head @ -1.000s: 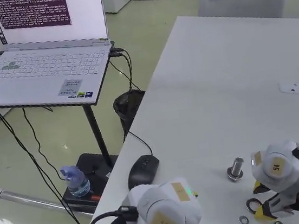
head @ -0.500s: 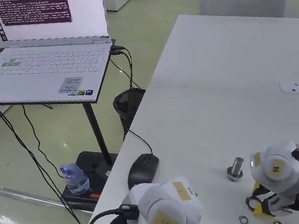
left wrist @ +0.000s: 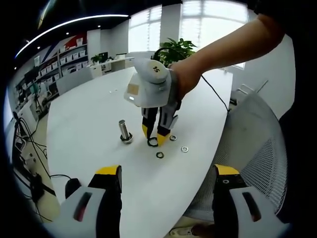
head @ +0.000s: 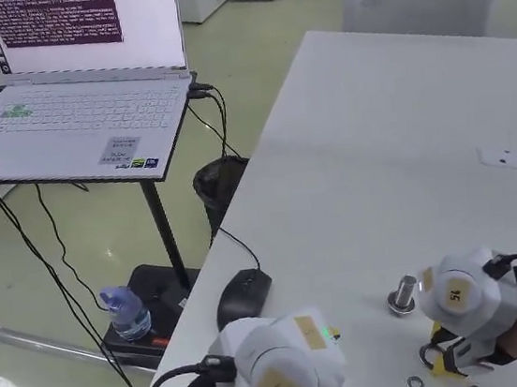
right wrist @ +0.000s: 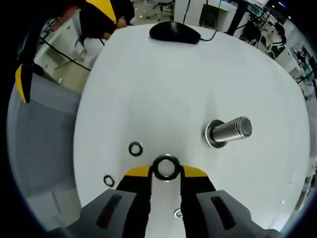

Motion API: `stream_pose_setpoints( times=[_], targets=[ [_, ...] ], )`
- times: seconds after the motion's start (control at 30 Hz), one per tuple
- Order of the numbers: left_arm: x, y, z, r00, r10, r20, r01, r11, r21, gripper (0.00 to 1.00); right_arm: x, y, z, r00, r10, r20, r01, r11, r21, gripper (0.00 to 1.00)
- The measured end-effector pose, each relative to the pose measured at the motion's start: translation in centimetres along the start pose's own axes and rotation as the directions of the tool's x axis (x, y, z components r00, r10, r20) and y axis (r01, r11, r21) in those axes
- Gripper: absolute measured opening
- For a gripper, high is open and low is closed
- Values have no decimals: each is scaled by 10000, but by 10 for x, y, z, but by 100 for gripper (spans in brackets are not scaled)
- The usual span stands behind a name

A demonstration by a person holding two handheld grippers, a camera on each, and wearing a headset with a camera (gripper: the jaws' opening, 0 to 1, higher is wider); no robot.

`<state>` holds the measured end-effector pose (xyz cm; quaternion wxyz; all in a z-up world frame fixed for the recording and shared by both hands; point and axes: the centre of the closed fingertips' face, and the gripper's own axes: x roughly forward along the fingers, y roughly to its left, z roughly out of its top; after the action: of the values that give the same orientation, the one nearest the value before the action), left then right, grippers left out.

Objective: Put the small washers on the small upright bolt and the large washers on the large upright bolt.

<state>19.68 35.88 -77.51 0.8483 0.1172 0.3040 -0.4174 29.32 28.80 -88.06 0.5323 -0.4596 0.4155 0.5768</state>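
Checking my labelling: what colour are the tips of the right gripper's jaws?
Yellow, on the right gripper; clearest in the right gripper view.

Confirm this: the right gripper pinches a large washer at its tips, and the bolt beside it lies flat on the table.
Not flat: the bolt stands upright on the table, clear in the left gripper view. The right gripper does pinch the large washer.

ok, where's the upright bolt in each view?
Head view: upright bolt low right, just left of the right gripper.
Left gripper view: left of centre, left of that gripper.
Right gripper view: right of centre, pointing sideways in the picture.
Shared landmark: the large washer at the right gripper's jaw tips, also and.
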Motion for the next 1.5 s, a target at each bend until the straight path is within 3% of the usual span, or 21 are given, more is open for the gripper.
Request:
stream_pose_setpoints(
  times=[0.53, 0.9, 1.17, 1.5],
  targets=[
    [-2, -6, -6, 9998, 5, -192, -6, 10000, -22, 73, -5, 1, 1, 9999, -38, 119, 33, 9991, 426, 22],
    [-4, -6, -4, 9998, 27, -190, -25, 10000, 69, 72, -33, -6, 2, 9997, -67, 247, 44, 9958, 914, 22],
    [-7, -6, -2, 9999, 97, -120, -95, 9999, 138, 71, -58, -19, 13, 9984, -321, 459, 265, 9927, 1177, 22],
    [-10, -6, -3, 9996, 127, -265, -121, 9996, 238, 71, -75, -34, 23, 9963, -581, 626, 495, 9902, 1309, 22]
  ],
)
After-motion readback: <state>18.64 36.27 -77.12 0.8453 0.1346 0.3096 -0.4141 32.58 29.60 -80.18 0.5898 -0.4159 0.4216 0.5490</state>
